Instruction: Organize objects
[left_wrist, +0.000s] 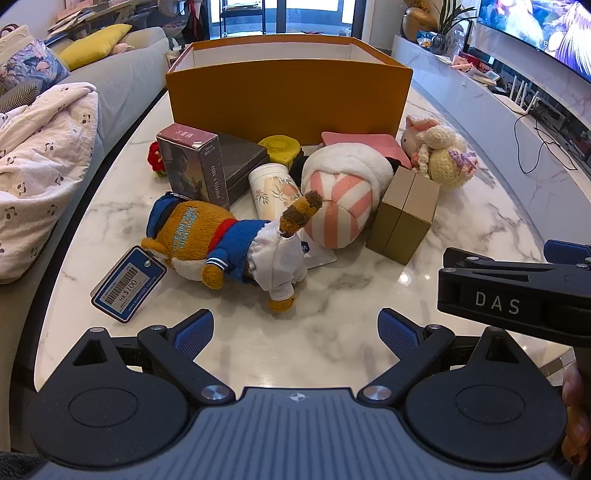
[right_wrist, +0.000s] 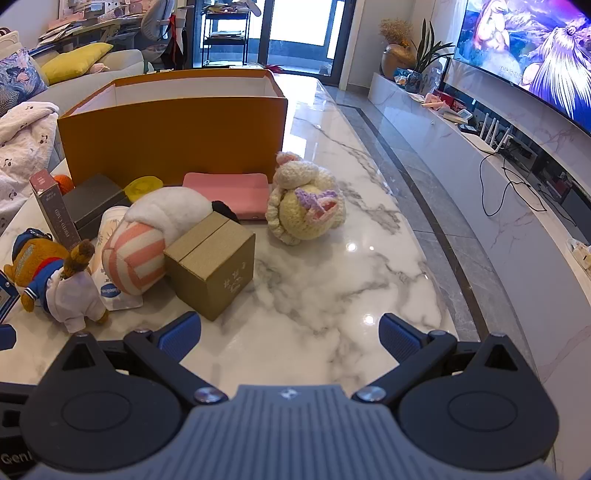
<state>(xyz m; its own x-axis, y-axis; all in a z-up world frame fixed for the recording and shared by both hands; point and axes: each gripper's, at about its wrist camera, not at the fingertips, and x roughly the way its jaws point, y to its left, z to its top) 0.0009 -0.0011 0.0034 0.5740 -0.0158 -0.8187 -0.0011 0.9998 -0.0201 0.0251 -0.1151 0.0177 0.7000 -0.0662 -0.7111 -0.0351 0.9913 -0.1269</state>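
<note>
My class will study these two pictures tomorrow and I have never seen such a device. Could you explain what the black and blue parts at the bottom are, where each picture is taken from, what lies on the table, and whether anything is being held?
There is no robot here. A person holds a two-finger gripper in each hand, and a camera on each looks forward along its fingers. One picture comes from the left gripper, the other from the right gripper. The blue parts are the finger pads. Both grippers are open and hold nothing.

On the marble table stands a large orange box with an open top. In front of it lie things to tidy: a plush animal in blue and white clothes with a price tag, a pink-striped plush, a small brown carton, a crocheted doll, a pink flat case and several small boxes.
</note>
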